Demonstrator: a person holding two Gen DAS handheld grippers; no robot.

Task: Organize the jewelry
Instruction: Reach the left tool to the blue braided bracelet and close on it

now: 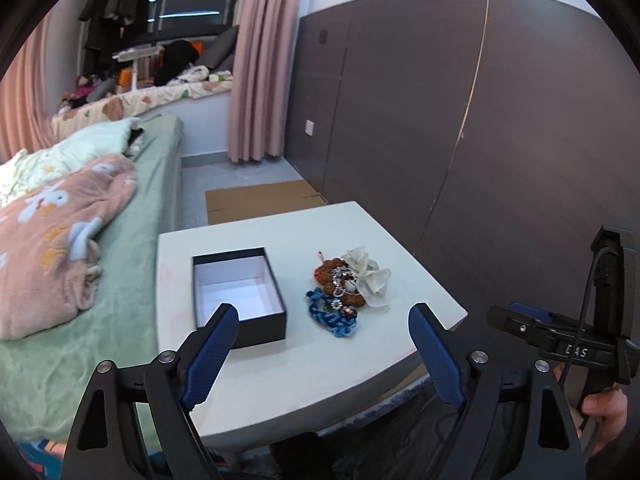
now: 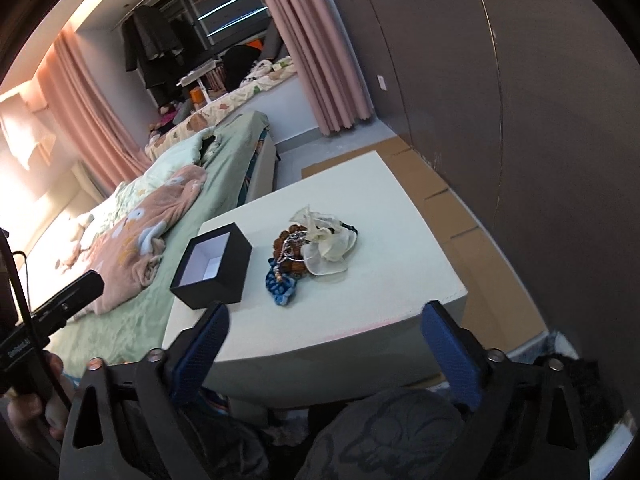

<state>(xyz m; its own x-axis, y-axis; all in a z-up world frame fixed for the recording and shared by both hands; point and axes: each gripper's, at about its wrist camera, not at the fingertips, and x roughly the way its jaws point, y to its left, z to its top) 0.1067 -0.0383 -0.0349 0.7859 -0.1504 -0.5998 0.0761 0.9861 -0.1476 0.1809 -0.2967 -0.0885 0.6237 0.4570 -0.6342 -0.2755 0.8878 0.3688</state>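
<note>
- Left gripper [image 1: 323, 322] hangs spread wide over the white table [image 1: 280, 380].
- Empty black box [image 1: 239, 297] sits beside a jewelry pile [image 1: 346, 292].

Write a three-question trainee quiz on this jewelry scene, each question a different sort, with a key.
1. True or false: the black box already holds jewelry.
2. Multiple choice: the jewelry pile lies (A) inside the box, (B) on the white table beside the box, (C) on the bed.
3. Fill in: both the left tool and the right tool are ____ and hold nothing.

Key: 1 false, its white inside shows nothing in it; 2 B; 3 open.
</note>
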